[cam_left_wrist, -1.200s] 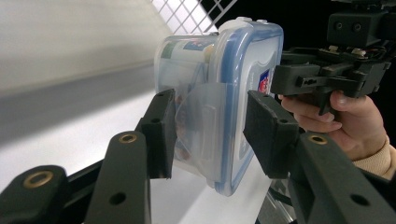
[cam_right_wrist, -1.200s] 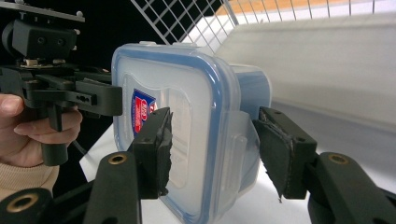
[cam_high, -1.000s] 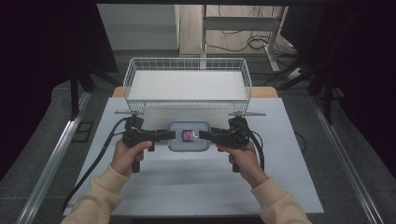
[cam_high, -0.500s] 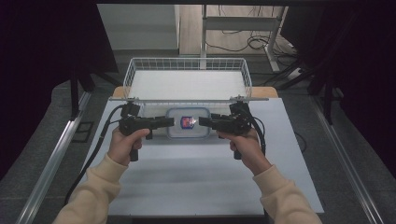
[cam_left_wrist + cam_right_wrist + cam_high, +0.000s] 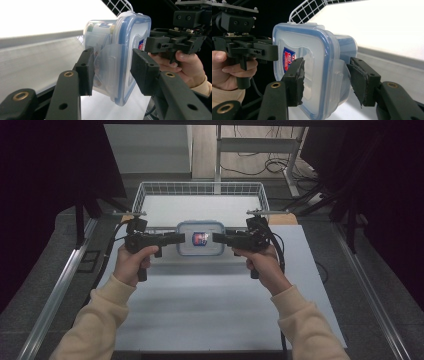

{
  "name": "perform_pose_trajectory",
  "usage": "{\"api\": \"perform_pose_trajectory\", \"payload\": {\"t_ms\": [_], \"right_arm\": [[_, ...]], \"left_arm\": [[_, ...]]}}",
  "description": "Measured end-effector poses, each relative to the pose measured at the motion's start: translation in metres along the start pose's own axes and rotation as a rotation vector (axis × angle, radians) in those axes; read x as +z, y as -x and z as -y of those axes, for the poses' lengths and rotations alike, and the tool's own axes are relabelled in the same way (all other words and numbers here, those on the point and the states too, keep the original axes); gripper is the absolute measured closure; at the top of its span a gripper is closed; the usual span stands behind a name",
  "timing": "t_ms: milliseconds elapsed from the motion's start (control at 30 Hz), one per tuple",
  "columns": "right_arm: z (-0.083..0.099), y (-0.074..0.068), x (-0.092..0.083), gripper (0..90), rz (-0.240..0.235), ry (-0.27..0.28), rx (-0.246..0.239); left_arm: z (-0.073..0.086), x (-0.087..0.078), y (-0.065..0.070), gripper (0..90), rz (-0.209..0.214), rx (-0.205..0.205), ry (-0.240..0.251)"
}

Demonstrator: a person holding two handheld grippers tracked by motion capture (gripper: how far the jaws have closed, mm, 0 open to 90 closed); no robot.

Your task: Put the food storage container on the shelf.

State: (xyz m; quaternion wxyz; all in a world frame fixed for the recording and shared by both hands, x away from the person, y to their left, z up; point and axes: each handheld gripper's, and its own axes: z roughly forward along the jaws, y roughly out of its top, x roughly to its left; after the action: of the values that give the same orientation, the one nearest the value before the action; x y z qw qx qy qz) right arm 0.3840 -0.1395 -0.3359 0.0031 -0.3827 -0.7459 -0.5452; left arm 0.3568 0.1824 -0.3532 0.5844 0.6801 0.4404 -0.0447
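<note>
Both claws, the left claw and right claw, stay clamped on opposite ends of the lidded container, now raised off the table and nearer the wire basket beyond; likely heading there.

We see a clear box with a pale blue lid rim and a red-and-blue label on top. Both claws are black: the left claw and the right claw, with brass-coloured rivets along their arms. The basket beyond is white wire mesh. The surface is plain white, and the sleeves are cream.
</note>
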Motion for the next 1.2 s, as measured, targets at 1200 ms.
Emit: {"api": "perform_pose_trajectory", "payload": {"t_ms": [1200], "right_arm": [[-0.092,0.055,0.043,47.2,0.014,-0.064,0.041]], "left_arm": [[-0.089,0.031,-0.059,54.1,0.004,-0.068,-0.020]]}}
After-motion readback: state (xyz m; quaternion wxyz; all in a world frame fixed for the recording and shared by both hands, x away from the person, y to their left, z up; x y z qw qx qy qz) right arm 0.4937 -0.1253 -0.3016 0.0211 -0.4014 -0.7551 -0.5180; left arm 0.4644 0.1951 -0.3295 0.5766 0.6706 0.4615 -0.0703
